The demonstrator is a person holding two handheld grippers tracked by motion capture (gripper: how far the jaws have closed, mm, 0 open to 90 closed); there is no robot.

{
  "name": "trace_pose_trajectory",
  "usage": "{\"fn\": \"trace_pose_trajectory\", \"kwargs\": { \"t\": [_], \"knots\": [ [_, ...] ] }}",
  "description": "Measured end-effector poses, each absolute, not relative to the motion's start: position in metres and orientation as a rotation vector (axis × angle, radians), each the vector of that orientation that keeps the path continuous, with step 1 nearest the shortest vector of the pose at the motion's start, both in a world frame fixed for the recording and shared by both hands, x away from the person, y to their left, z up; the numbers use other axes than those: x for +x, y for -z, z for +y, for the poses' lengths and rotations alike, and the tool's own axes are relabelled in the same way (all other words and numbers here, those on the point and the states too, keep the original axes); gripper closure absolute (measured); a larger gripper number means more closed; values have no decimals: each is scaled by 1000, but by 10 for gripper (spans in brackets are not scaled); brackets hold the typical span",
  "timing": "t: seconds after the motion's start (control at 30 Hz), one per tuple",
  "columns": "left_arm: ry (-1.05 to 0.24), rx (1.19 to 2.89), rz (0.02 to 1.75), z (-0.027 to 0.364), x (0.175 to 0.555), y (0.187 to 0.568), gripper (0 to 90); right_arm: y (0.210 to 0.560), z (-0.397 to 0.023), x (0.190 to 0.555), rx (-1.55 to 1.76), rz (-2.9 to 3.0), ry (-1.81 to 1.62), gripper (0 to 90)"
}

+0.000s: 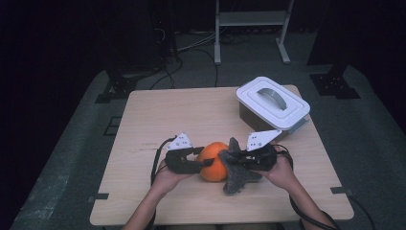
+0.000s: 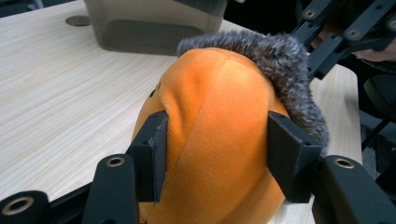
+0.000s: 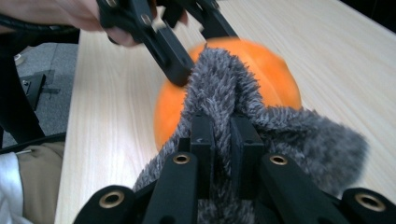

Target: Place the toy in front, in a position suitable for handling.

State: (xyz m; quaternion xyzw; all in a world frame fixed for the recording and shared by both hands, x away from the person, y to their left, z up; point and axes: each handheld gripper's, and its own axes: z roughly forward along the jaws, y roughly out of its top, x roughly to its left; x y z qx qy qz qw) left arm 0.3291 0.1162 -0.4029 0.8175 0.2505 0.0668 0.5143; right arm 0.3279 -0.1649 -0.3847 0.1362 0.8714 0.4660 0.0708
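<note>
Softly, grey shaggy cloth (image 1: pixel 238 166) drapes the round orange plush ball (image 1: pixel 214 161).

High view: dim overall, surrounds nearly black, table (image 1: pixel 158 115) lit evenly from above; soft shadows only, no glare. Gripper views: brighter, daylight-like. Orange plush (image 3: pixel 261 60) blurred at top edge in right gripper view; near jaws soft-focus. Slight wide-angle stretch at corners.

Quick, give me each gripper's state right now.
Left gripper: closed on the orange plush ball, one pad on each side.
Right gripper: closed on the grey fuzzy cloth, pinching a fold against the ball.
</note>
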Motion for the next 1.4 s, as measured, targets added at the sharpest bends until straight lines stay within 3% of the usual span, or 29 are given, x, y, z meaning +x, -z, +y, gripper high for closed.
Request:
{"fn": "trace_pose_trajectory", "kwargs": {
  "t": [0.27,0.47,0.53,0.6,0.73,0.8,0.93,1.03,1.27,1.4],
  "knots": [
    [-186,2018,500,104,320,402,401,372,-170,328,431,2568,-1464,806],
    [-206,2043,452,103,321,405,178,384,-175,333,435,2632,-1467,804],
    [-204,2050,455,102,323,408,154,385,-178,334,443,2639,-1469,803],
    [-178,2068,442,101,324,412,177,386,-181,336,461,2637,-1470,802],
    [-216,2071,403,100,321,413,348,382,-184,335,457,2613,-1463,810],
    [-239,2065,411,97,319,412,392,373,-182,328,413,2588,-1487,812],
    [-272,2068,428,88,315,407,412,358,-165,316,301,2583,-1449,811],
    [-282,2075,442,86,313,406,423,365,-158,317,293,2607,-1389,812],
    [-273,2048,478,97,318,404,435,375,-175,326,388,2610,-1381,812],
    [-252,2098,394,93,313,405,427,373,-181,328,420,2592,-1455,811]
  ]
}}
